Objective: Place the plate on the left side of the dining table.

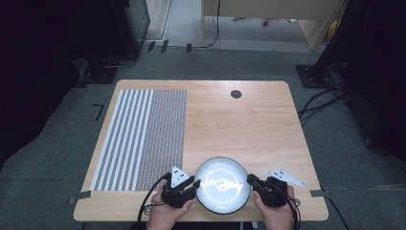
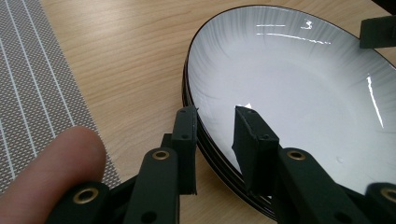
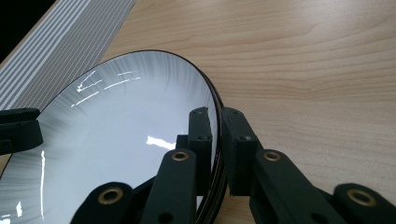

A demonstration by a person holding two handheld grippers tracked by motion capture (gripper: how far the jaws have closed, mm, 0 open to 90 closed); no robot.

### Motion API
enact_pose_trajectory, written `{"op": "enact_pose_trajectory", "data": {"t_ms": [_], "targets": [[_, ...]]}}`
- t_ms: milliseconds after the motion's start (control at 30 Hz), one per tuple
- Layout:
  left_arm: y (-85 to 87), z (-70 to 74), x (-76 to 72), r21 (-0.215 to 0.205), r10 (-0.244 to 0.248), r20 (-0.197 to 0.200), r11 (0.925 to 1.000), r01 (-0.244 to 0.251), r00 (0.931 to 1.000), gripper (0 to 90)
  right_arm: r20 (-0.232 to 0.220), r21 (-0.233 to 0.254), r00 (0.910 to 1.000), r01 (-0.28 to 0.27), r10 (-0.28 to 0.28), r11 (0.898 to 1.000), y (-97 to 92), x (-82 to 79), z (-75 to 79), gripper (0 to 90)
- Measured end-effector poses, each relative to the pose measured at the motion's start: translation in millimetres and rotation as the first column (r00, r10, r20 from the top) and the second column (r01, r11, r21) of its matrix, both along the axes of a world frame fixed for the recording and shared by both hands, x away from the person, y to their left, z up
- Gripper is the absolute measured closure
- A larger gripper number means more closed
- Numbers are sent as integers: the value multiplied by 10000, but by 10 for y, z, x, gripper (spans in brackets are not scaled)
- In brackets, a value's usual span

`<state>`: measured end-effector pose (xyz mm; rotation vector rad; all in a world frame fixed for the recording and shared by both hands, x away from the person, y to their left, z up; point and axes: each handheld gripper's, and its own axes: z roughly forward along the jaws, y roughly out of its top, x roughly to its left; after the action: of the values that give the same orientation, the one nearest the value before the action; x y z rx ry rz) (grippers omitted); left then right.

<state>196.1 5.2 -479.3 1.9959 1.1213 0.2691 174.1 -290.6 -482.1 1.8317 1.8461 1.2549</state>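
Observation:
A white plate with a thin black rim lies at the table's front edge, midway between both hands. Dark lines under its rim suggest more plates stacked beneath it. My left gripper is at its left rim. In the left gripper view the plate has one jaw of the left gripper outside the rim and one on the inner face, shut on it. My right gripper takes the right rim. In the right gripper view its jaws pinch the plate edge tightly.
A striped grey and white placemat covers the table's left part, close beside the left hand. A round dark grommet sits at the far middle. Bare wood stretches beyond the plate. A fingertip shows beside the left jaws.

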Motion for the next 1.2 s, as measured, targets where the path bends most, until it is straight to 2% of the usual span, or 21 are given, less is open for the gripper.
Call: {"op": "enact_pose_trajectory", "data": {"t_ms": [133,200,300,533,700,867,1067,1200], "targets": [[-16,-8,-4,101,59,11,9999,-59,10000,711,-49,275,10000,41,-39,9996,-20,-1,5,809],[-19,-7,-5,143,63,13,9999,-63,10000,711,-231,680,9997,37,-21,9977,-35,9,-4,776],[-21,-2,-4,185,42,17,9998,-42,10000,715,-415,1025,9991,33,9,9947,-54,21,-37,773],[-36,-15,-11,273,110,66,9996,-112,9999,716,-304,855,9995,-81,107,9963,-40,23,-32,763],[-35,-17,-10,250,121,76,9996,-122,9999,717,-225,1658,9997,2,36,9862,-105,22,-27,762],[-41,-10,-15,312,136,121,9994,-140,9998,717,-286,1527,9996,90,-47,9882,-89,27,-39,761],[-54,-13,-25,366,202,210,9991,-210,9996,719,-479,2199,9988,186,-82,9753,-141,43,-59,768],[-58,-14,-26,374,237,241,9990,-246,9994,720,-486,1857,9988,187,-98,9824,-109,49,-66,777]]}}
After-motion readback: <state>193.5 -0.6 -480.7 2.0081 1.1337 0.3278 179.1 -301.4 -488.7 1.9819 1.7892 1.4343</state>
